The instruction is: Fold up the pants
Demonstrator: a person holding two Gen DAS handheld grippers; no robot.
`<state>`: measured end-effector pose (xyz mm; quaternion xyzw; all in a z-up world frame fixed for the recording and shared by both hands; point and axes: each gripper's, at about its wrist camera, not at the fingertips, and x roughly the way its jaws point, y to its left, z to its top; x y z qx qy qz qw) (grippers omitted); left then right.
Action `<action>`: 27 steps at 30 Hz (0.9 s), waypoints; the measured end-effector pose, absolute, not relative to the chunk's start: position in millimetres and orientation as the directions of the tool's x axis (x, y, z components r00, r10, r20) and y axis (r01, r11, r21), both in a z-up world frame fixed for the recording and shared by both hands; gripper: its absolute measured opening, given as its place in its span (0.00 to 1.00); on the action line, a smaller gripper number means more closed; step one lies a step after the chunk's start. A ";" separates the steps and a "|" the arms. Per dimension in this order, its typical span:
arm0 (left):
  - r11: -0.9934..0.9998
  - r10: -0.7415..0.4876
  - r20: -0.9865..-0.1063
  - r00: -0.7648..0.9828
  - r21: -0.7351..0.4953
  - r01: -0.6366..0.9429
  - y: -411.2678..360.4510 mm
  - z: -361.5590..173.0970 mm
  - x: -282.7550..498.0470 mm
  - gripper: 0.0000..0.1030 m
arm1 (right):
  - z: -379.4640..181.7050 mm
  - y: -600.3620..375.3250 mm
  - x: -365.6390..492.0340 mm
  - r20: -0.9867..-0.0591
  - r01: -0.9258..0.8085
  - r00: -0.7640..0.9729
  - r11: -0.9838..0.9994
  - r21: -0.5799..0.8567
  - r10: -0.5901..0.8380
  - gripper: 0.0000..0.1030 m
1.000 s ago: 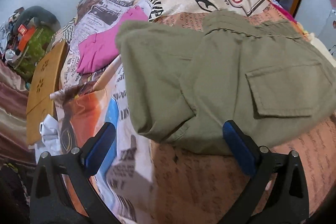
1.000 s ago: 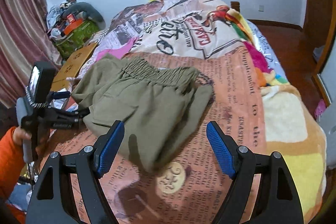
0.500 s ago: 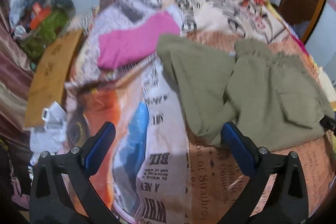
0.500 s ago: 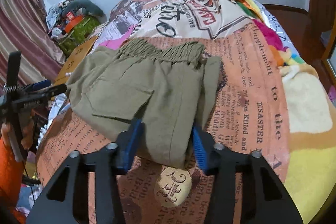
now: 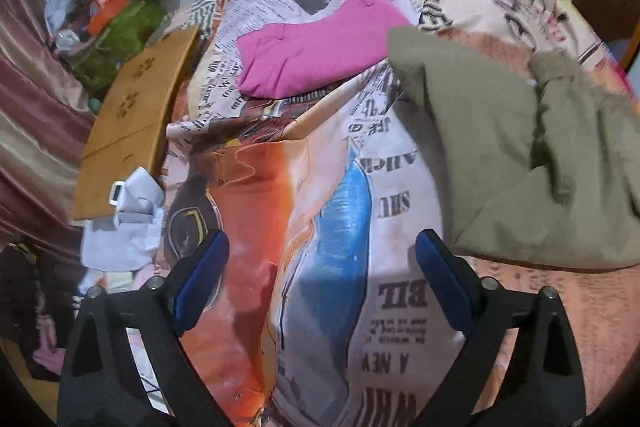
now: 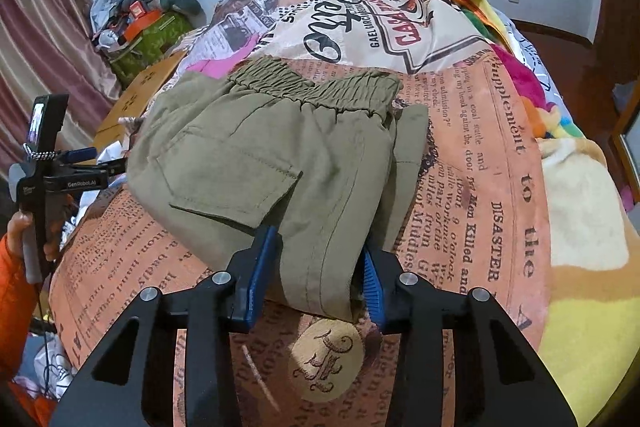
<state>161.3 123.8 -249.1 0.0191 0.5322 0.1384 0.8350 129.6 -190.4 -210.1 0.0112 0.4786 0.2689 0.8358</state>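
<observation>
Olive pants [image 6: 256, 163], soft matte cotton-like cloth, lie folded into a thick rough rectangle on the bed's newspaper-print bedspread [image 6: 472, 187]. Gathered elastic waistband [image 6: 320, 89] at the far edge, crinkled; a flat flap pocket [image 6: 236, 183] with visible stitching on top. One narrower layer sticks out along the right side of the bundle.

Right gripper [image 6: 316, 267]: black frame, ribbed blue pads, fingers pressed against both sides of the near folded edge of the pants, clamped on the cloth.

Left gripper [image 5: 320, 267]: fingers spread wide, nothing between them, over bare bedspread; the pants [image 5: 520, 155] sit just beyond and to the right of its right finger, not touching as far as visible.

Left wrist view only: folded pink garment [image 5: 316, 47], smooth, lying flat beyond the pants, its corner tucked beside them; crumpled white paper [image 5: 124, 223] at the bed edge; full length of a flat wooden board [image 5: 132, 115] with flower cutouts.

Right wrist view only: waistband, pocket, yellow fleece blanket [image 6: 584, 287] on the bed's right part, and the left gripper [image 6: 92, 167] seen from the side, held in a hand [image 6: 24, 231] with an orange sleeve.

Both views: cluttered pile with green bag [image 6: 156, 35] by the striped curtain [image 6: 32, 67].
</observation>
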 end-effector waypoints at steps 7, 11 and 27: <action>0.985 0.144 -0.865 0.481 0.080 -0.151 109.7 -222.7 180.7 0.93 | -207.1 -188.5 131.9 -0.804 -0.424 0.390 0.862 0.276 0.449 0.36; 0.990 0.083 -0.890 0.448 0.021 -0.141 105.0 -239.3 212.1 0.93 | -205.8 -187.9 132.9 -0.809 -0.431 0.383 0.861 0.270 0.446 0.36; 0.975 0.177 -0.882 0.437 0.096 -0.202 125.5 -241.0 223.5 0.59 | -210.5 -191.0 133.7 -0.802 -0.418 0.366 0.854 0.311 0.472 0.36</action>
